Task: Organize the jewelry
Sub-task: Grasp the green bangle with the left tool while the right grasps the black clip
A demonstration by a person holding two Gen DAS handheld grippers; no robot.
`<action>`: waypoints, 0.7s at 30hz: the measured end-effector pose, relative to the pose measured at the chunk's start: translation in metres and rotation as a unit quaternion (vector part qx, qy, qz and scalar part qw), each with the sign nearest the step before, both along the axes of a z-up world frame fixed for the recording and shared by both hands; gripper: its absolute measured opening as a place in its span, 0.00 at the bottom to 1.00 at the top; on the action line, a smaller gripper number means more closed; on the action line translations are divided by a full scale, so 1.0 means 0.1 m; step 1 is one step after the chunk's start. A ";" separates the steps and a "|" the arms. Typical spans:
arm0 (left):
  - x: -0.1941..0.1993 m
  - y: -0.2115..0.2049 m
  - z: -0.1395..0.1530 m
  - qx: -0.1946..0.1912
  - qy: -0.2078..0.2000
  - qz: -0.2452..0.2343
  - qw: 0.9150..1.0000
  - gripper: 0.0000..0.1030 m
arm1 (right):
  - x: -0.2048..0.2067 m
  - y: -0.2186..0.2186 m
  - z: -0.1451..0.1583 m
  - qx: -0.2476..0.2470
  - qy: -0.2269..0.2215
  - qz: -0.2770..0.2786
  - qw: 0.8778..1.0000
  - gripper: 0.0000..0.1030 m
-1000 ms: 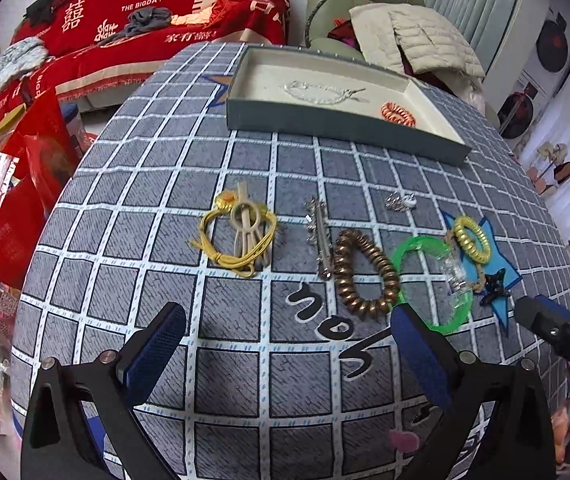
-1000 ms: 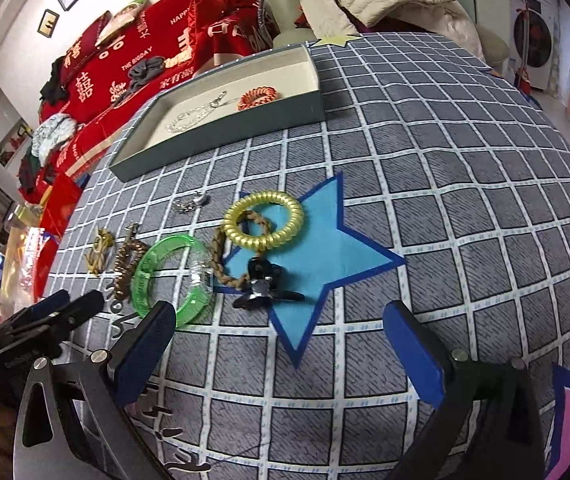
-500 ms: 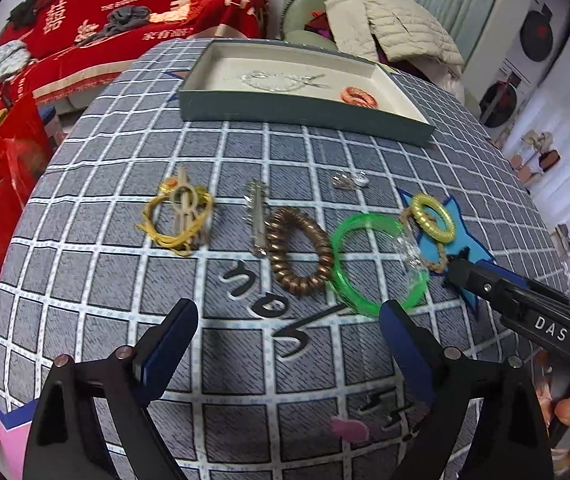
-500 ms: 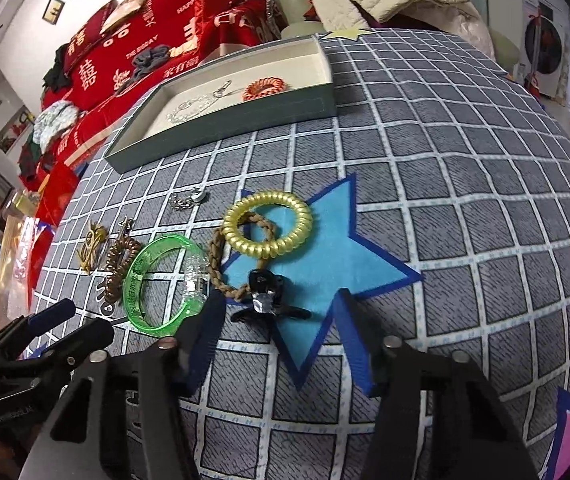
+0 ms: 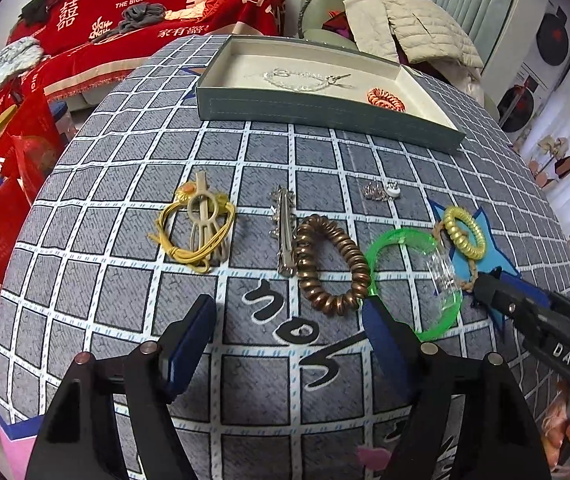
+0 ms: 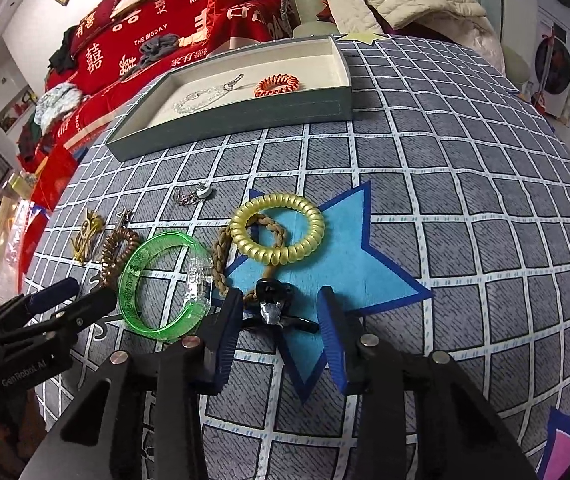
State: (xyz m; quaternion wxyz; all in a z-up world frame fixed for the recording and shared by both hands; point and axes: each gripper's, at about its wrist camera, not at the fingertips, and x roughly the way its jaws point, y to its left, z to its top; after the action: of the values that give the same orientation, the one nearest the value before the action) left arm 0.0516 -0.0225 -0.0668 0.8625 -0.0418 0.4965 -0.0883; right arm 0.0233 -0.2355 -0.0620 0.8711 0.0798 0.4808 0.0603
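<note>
Tablecloth [image 6: 445, 184]: right gripper [image 6: 281, 332] closing around black clip [image 6: 275, 312].

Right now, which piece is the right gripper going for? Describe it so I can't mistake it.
Find the blue star printed on the grey checked tablecloth. At its near-left edge, between the closing fingers of the right gripper, lies a small black claw hair clip. Unlike the yellow coil hair tie and green bangle beside it, it isn't a ring.
</note>
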 end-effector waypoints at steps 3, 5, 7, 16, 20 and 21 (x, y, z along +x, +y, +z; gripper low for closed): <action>0.04 0.04 0.02 -0.012 0.004 0.010 1.000 0.91 | 0.00 0.00 0.00 0.003 0.000 -0.001 1.000 0.40; 0.05 0.09 0.05 -0.019 0.001 0.018 1.000 0.91 | 0.00 -0.01 0.00 0.006 0.000 -0.002 1.000 0.40; 0.07 0.13 0.06 -0.022 0.001 0.023 0.999 0.91 | 0.00 -0.01 0.00 0.006 -0.001 -0.002 1.000 0.40; 0.11 0.01 0.03 -0.010 0.004 0.017 1.000 0.80 | -0.01 0.04 0.00 -0.012 -0.005 0.003 1.000 0.40; 0.08 -0.01 0.12 0.006 -0.016 0.004 1.000 0.80 | -0.02 0.02 0.00 -0.012 -0.007 0.001 1.000 0.35; 0.06 -0.03 0.16 0.008 -0.023 -0.004 1.000 0.80 | -0.02 0.01 0.00 -0.013 -0.008 0.001 1.000 0.33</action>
State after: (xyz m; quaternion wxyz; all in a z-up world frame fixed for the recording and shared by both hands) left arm 0.0581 -0.0253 -0.0506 0.8738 -0.0305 0.4772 -0.0890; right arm 0.0214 -0.2345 -0.0622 0.8760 0.0677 0.4744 0.0552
